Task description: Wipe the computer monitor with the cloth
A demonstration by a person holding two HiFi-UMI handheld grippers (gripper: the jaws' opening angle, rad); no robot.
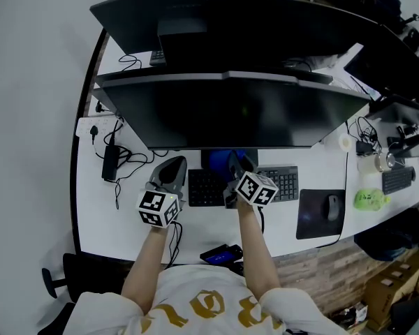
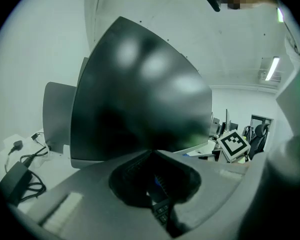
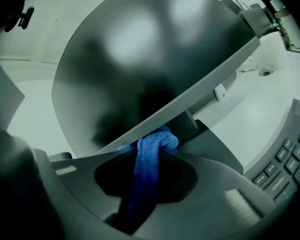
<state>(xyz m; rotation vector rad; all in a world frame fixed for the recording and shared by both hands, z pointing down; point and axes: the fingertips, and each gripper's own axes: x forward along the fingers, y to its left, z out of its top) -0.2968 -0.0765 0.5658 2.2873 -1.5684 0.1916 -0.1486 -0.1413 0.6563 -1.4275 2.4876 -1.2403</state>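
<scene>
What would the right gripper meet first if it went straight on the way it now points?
The bottom edge of the computer monitor, just ahead. The blue cloth clamped in the right gripper would touch it before the jaws; depth is unclear, and the cloth may already be touching.

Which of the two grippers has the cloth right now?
The right gripper: its jaws are shut on the blue cloth, up by the bottom edge of the monitor. The left gripper has its jaws together on nothing.
</scene>
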